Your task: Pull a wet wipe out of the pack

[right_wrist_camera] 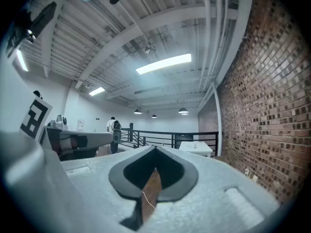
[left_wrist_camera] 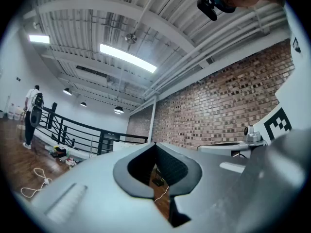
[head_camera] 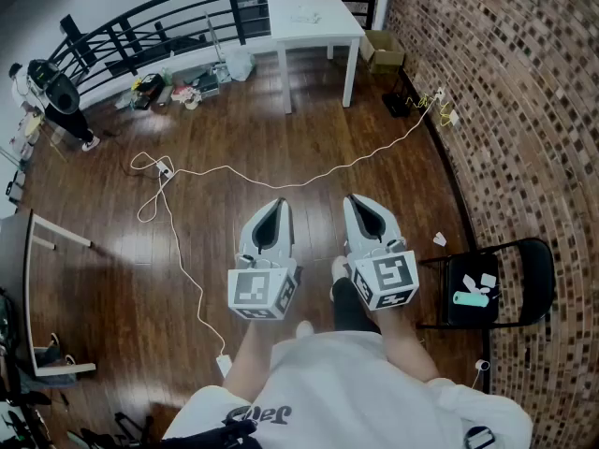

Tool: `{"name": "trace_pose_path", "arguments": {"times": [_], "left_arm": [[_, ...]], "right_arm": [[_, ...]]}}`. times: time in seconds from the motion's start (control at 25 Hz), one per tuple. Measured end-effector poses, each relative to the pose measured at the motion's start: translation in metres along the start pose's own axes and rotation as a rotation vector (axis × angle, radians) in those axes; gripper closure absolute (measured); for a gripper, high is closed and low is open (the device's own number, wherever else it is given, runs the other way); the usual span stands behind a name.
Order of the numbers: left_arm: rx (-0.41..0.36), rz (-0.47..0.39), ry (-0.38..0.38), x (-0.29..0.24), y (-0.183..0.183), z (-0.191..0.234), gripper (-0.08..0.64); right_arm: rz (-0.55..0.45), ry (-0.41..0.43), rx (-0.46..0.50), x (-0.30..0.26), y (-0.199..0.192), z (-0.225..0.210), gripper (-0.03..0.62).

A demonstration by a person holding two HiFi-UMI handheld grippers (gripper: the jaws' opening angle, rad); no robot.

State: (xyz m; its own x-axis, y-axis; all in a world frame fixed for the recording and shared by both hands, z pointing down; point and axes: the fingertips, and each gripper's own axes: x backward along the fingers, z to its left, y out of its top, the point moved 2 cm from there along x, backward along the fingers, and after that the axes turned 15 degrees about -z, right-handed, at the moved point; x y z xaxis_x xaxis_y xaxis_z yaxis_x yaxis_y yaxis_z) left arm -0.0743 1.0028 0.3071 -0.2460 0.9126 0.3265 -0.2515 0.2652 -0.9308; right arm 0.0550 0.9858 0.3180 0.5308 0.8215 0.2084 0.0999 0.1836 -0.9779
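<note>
White shirt [head_camera: 356, 391] lowest in view; both grippers held level above the wooden floor [head_camera: 281, 138], task not begun.
Left gripper [head_camera: 278, 202] and right gripper [head_camera: 357, 198] have fingers pressed together, empty. No wipe pack is certain; the teal thing [head_camera: 471, 298] on the folding chair [head_camera: 460, 318] might be it. Approach, open, steady pack, pinch wipe.

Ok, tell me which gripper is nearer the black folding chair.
Right. The right gripper hovers just left of the black folding chair; the left gripper sits farther left.
</note>
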Motion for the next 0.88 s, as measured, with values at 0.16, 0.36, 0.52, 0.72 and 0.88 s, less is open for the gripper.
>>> {"name": "trace_pose_path", "arguments": {"times": [0.16, 0.36, 0.52, 0.72, 0.88], "left_arm": [[-0.011, -0.009, 0.007, -0.084, -0.014, 0.014, 0.545], [-0.197, -0.069, 0.011, -0.186, -0.011, 0.011, 0.545], [-0.209, -0.082, 0.063, -0.242, -0.03, 0.008, 0.545], [-0.179, -0.012, 0.065, -0.295, -0.07, 0.015, 0.545], [-0.164, 0.041, 0.06, -0.333, -0.102, 0.027, 0.545]], "right_arm": [[-0.055, -0.031, -0.005, -0.063, -0.004, -0.058, 0.601], [-0.15, -0.017, -0.008, -0.147, 0.012, -0.133, 0.601], [-0.161, 0.024, 0.01, -0.18, 0.014, -0.18, 0.601], [-0.052, 0.006, -0.073, -0.214, -0.031, -0.228, 0.601], [-0.015, -0.003, -0.081, -0.236, -0.055, -0.255, 0.601]]}}
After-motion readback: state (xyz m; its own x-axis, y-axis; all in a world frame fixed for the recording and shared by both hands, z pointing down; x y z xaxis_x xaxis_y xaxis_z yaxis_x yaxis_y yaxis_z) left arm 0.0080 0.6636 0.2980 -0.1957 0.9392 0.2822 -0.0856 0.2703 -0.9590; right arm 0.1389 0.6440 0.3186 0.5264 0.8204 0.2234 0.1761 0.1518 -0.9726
